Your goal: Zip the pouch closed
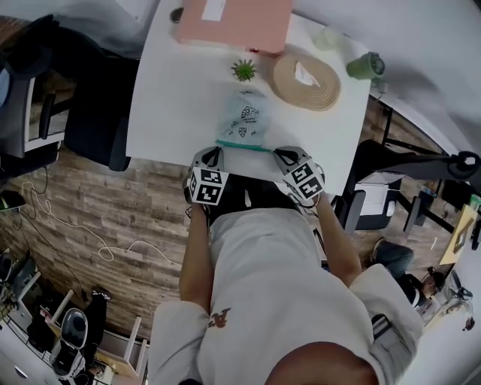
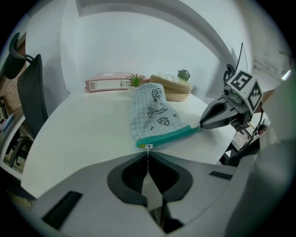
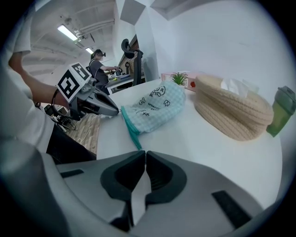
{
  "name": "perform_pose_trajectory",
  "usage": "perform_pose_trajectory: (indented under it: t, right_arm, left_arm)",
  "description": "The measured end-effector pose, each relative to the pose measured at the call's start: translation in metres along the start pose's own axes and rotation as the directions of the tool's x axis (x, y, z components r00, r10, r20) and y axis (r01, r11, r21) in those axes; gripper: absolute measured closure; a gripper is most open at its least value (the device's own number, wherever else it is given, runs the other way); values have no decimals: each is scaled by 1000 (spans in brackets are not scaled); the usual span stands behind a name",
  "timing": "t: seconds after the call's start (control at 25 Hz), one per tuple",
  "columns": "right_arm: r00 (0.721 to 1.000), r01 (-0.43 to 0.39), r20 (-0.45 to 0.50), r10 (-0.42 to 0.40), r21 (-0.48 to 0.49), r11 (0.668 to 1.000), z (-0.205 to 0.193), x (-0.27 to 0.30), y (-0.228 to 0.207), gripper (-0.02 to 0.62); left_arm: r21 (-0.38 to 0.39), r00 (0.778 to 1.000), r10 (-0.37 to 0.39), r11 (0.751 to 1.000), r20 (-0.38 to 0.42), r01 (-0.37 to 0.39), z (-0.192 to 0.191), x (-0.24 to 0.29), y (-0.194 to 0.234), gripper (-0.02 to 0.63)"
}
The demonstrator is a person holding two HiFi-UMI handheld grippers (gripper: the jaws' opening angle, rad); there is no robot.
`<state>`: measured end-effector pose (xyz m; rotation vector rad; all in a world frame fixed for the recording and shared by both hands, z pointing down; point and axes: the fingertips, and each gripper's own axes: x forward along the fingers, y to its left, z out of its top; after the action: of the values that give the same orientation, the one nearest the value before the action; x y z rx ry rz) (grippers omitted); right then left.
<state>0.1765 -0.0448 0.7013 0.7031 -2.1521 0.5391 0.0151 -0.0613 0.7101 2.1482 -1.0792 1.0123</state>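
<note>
Lying flat on the white table (image 1: 173, 98), near its front edge, one pale checked pouch (image 1: 244, 119) with small printed drawings is seen, and two grippers are counted at it. Behind it one small potted plant (image 1: 243, 70), one pink box (image 1: 233, 22), one woven basket (image 1: 319, 94) and one green cup (image 1: 366, 66) are set out. A white tissue (image 1: 304, 75) is held in the basket; what the pouch contains cannot be seen (its cloth is opaque). The pouch's long axis is laid from the person towards the plant, while its teal zipper band (image 2: 169, 135) is turned towards the person and runs across, roughly along the table's front edge. The left gripper (image 1: 216, 153) is placed at the band's left end, where its jaws are pressed together on the thin white zipper pull (image 2: 148, 147), with the slider sitting at that same end. The right gripper (image 1: 276, 153) is placed at the band's other end, and its jaws are likewise closed, with the teal tip of the band pinched at their points. The band is drawn out nearly straight between the two grippers.
</note>
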Motion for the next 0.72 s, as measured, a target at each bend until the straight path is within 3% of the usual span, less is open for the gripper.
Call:
perform_pose_trajectory:
  t: [0.4, 0.56, 0.72]
  right_arm:
    - [999, 32, 25, -32, 12, 999, 6, -8, 8, 524]
    - [987, 76, 137, -81, 40, 996, 34, -24, 2, 481]
    - [945, 129, 297, -139, 52, 990, 85, -51, -6, 434]
  left_arm:
    - [17, 1000, 8, 1000, 14, -8, 5, -8, -2, 588]
    - [-4, 993, 38, 999, 112, -38, 28, -31, 1, 528]
    - [-19, 957, 102, 995, 271, -100, 73, -68, 6, 482]
